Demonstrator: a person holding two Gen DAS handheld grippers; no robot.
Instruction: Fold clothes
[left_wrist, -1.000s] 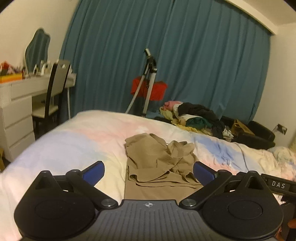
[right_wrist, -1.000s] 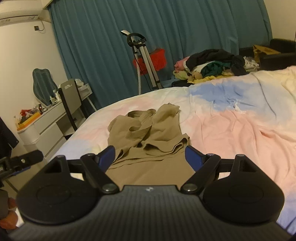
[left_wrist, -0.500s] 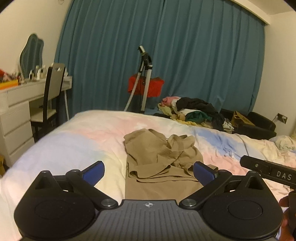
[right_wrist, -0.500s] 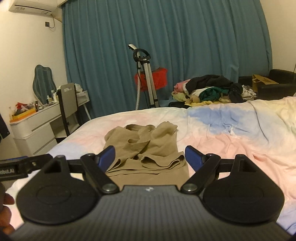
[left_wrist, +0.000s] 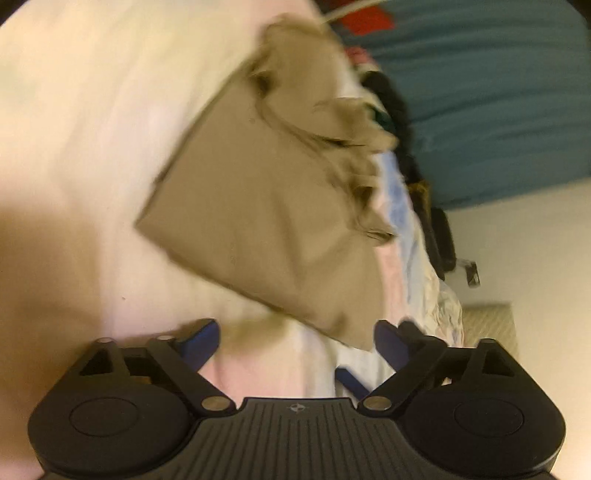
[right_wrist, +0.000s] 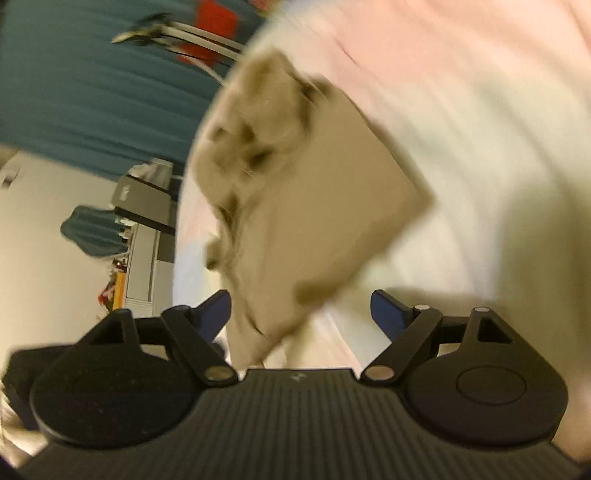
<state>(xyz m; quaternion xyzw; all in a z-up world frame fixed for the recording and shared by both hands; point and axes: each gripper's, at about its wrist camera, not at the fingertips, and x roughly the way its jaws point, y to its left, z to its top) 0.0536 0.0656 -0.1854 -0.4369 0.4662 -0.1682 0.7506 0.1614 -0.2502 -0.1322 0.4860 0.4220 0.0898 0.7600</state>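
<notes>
A tan garment (left_wrist: 273, 206) lies on the bed, its near half flat and its far end bunched; it also shows in the right wrist view (right_wrist: 314, 206). Both views are rolled and blurred by motion. My left gripper (left_wrist: 295, 338) is open and empty, close above the bed, with a near corner of the garment just ahead of its right finger (left_wrist: 388, 343). My right gripper (right_wrist: 301, 312) is open and empty, with the garment's other near corner between its fingers, closer to the left one (right_wrist: 214, 314).
The bed (left_wrist: 74, 110) has a pale pink, white and blue cover. A teal curtain (left_wrist: 498, 92), a clothes pile (left_wrist: 391, 107) and a red item (right_wrist: 214, 22) lie beyond the bed. A white dresser (right_wrist: 144, 258) and chair (right_wrist: 144, 199) stand beside it.
Both grippers have dropped towards the near edge of the garment and rolled sideways, so the garment now fills both views. Both have stayed open.
</notes>
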